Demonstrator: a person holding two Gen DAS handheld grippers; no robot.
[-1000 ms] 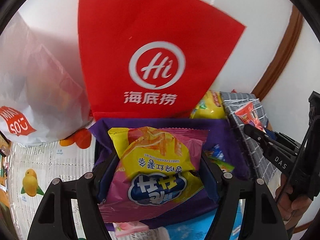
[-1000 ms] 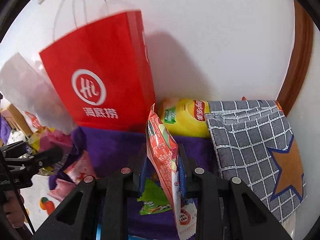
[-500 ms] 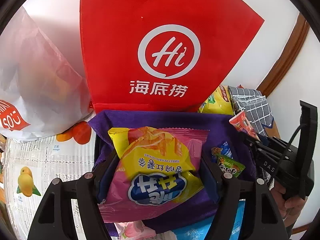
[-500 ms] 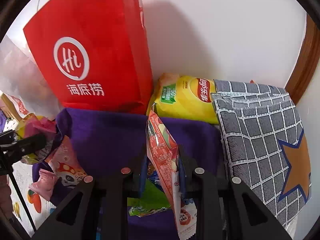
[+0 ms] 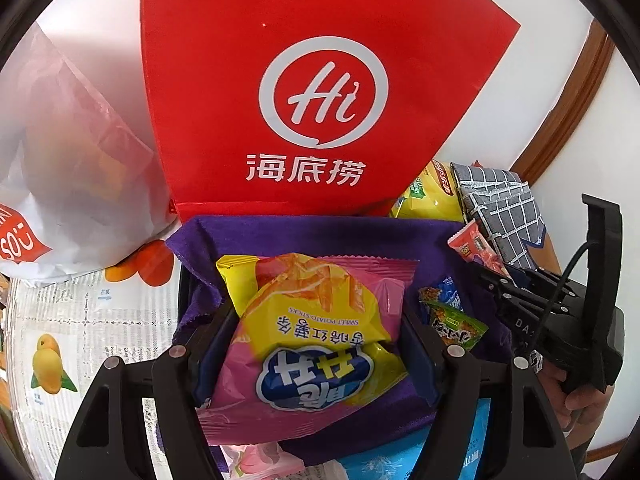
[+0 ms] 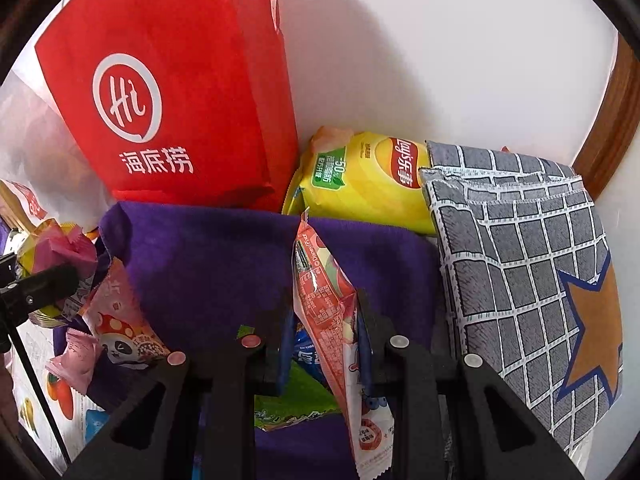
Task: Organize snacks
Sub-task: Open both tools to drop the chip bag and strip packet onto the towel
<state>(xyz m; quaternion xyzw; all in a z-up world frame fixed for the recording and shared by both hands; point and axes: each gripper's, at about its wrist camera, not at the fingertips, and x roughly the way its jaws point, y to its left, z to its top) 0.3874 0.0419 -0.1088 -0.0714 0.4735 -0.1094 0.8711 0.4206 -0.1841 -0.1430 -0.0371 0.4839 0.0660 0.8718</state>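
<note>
Left tongs (image 5: 316,344) are squeezing a puffy, light sweet-potato chip bag (image 5: 312,332) over the purple-lined bin (image 5: 320,232); right tongs (image 6: 320,332) are pinching a thin, slippery red packet (image 6: 328,304) mid-body there.

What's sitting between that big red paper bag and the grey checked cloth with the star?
A yellow chip bag lies between the red paper bag and the grey checked cloth, clearest in the right wrist view.

Red paper bag (image 5: 320,92) beside white plastic bag (image 5: 72,152), against white wall (image 6: 440,48).
</note>
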